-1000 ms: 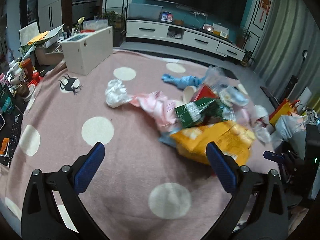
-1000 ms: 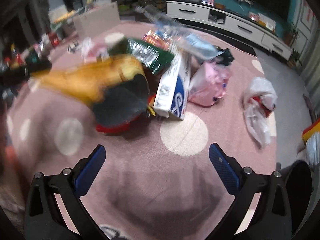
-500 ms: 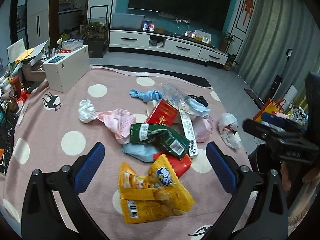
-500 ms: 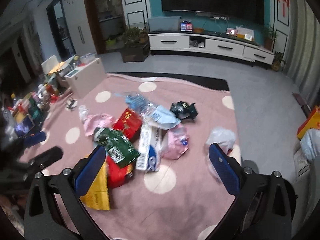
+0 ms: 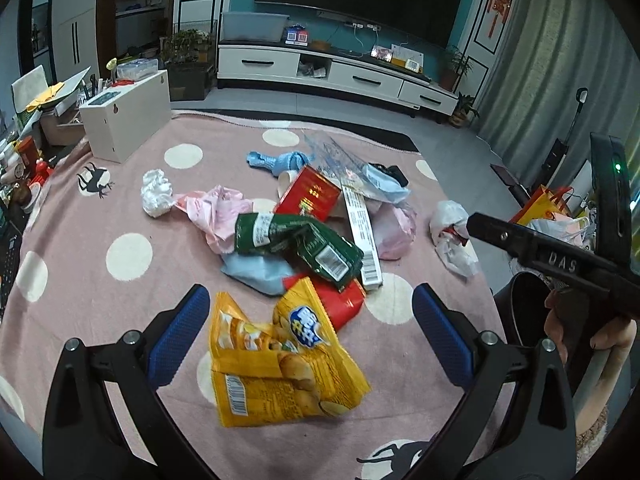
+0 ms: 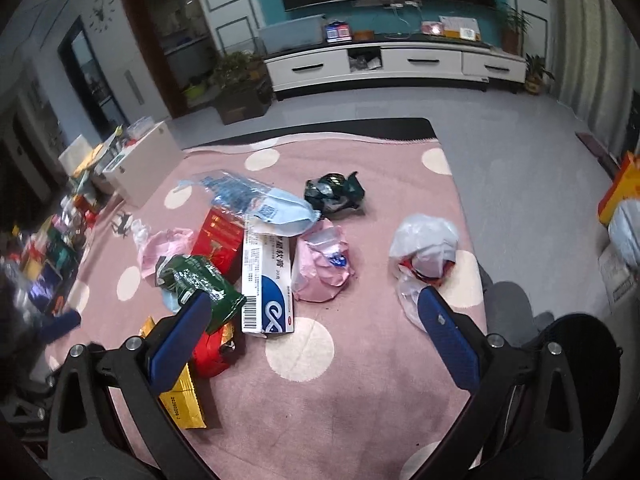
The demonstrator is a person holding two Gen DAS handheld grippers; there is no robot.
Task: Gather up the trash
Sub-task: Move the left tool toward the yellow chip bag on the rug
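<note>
hovering over the pink rug [image 5: 100, 216], the left gripper [image 5: 311, 338] is spread wide and empty, a yellow chip bag [image 5: 276, 364] just beyond its fingers. the right gripper [image 6: 312, 340] gapes empty too. farther off lie a green bag [image 5: 300, 240], red box [image 5: 312, 196] and white box [image 6: 266, 280].

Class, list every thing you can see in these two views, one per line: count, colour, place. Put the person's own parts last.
chip bag: 1, yellow, rug front
green bag: 1, green, pile centre
red bag: 1, red, under green bag
red box: 1, red, pile back
long box: 1, white and blue, pile right
pink bags: 2, pink, either side of pile
white bag: 1, clear white, rug right
dark wrapper: 1, dark green, rug back
rug: 1, pink, white dots
left gripper: 1, black, blue pads, open
right gripper: 1, same, open
</note>
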